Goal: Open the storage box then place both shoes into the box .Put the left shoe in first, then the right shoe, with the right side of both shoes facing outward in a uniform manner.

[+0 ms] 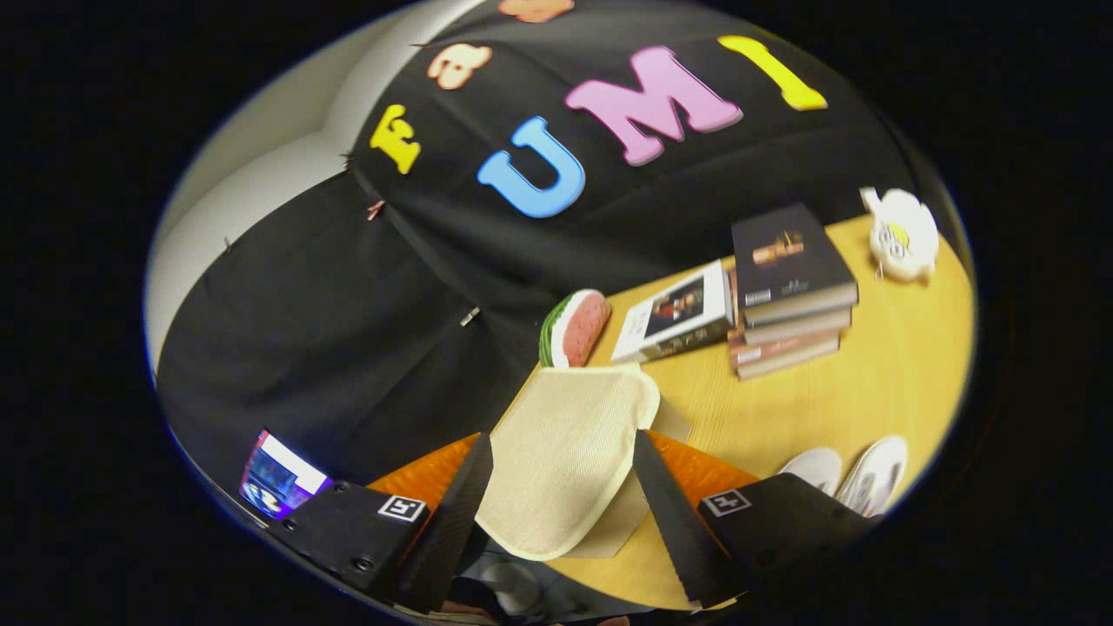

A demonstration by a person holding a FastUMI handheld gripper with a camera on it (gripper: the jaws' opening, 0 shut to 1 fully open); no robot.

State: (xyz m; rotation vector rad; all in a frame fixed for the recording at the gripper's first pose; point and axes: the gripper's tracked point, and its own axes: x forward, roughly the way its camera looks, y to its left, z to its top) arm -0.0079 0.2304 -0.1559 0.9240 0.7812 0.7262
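Opening step: lid flap up between your fingers

Your gripper (561,487) stands wide open with the storage box's cream lid (565,456) between the fingers, whether gripped I can't tell; next you'd want the lid clear, then reach right for the white shoes (848,474) on the table (878,382)

The gripper view rides tilted just above the wooden table (869,382), close behind its parted fingers (465,513), facing the black cloth wall (348,330) beyond.

Black cloth wall (348,287), white wall (261,165) behind, yellow wooden table (869,374)
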